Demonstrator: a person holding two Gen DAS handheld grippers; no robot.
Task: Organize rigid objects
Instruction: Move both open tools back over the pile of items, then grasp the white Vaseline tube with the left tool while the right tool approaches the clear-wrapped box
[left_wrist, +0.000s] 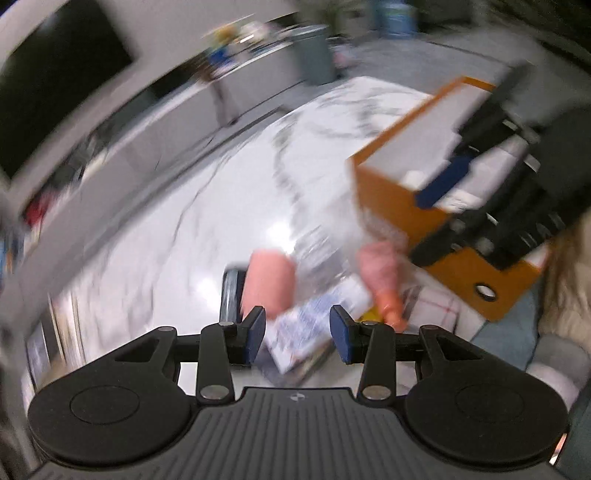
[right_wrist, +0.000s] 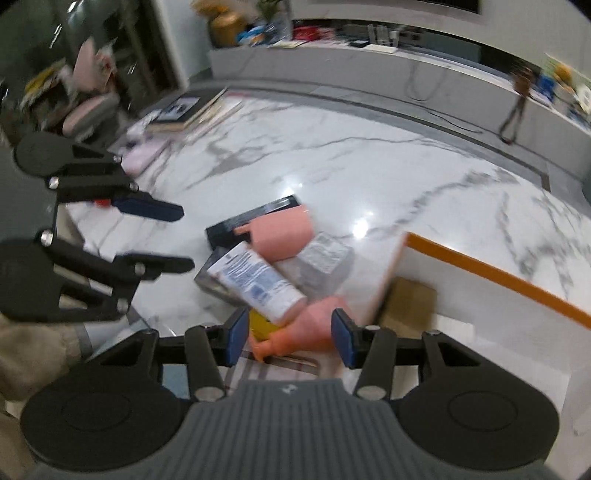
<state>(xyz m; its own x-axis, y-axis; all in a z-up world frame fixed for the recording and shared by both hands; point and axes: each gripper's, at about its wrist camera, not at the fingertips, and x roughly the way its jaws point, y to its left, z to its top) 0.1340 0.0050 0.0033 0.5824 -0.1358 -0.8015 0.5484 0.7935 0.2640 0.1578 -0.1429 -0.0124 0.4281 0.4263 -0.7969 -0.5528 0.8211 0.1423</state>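
Two grippers hang above a white marble tabletop, both with fingers apart and nothing between them. The left gripper fills the bottom of its own view; in the right wrist view it shows at the left edge, fingers spread and empty. The right gripper sits at the bottom of its view and appears in the upper right of the left wrist view, over the box.

The things to be sorted lie heaped in the lower middle of both views: a pink cup on its side across a flat black box, a white tube with printed text leaning over a grey packet, and a pink and orange bottle closest to the right gripper, with something yellow under it. Blur hides finer detail.

Just right of the heap stands an orange-edged box with white inner walls, open at the top, a brown carton already inside. It is probably set that close so each piece needs only a short carry. Most pieces look to be outside it, so the sorting seems early.
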